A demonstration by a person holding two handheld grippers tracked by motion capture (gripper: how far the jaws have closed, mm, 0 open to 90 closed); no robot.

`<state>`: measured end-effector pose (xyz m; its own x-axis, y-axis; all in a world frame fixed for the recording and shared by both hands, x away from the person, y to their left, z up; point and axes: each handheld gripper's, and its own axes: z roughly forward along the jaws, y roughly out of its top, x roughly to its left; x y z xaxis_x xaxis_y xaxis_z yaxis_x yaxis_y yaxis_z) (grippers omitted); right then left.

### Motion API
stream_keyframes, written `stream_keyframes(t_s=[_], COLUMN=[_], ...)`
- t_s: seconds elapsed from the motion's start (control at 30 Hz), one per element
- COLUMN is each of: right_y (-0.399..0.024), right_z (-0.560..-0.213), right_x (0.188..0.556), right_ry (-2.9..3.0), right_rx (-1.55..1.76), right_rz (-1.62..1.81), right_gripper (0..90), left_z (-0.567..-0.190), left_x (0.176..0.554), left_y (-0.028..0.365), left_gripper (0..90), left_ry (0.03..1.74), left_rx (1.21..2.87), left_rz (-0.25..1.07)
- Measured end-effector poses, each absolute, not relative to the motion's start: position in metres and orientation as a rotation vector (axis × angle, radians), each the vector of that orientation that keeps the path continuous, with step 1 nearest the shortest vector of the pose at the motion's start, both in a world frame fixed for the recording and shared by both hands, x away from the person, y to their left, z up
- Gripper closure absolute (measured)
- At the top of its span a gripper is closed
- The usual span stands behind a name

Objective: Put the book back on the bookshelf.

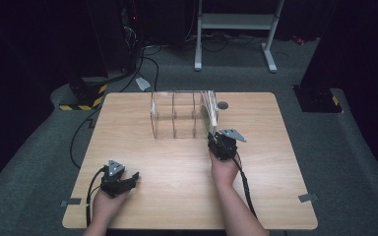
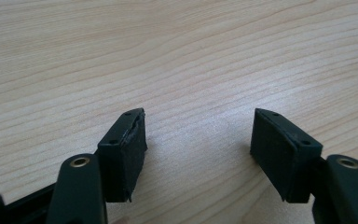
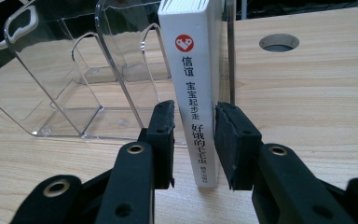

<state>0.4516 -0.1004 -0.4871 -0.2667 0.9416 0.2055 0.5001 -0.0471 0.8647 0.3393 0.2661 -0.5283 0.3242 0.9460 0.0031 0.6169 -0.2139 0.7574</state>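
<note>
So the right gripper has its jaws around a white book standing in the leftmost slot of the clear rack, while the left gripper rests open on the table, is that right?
Not quite: the book stands in the rack's rightmost slot, at the end nearest the right gripper, as the high view shows. The rest holds: the right gripper's jaws are around the white book, and the left gripper rests open on the table.
</note>
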Motion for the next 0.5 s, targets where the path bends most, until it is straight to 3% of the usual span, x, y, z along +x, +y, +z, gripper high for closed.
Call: stream_keyframes(t_s=[0.5], right_y=[-0.1010], right_z=[-0.4815], right_x=[0.4471], right_ry=[1.795], right_rx=[1.482], right_rz=[1.255], right_gripper=[56.5], left_z=[-0.5283], left_x=[0.3393], left_y=[0.2660], left_gripper=[35.7], left_ry=[1.375], left_rx=[1.928], left_rz=[0.634])
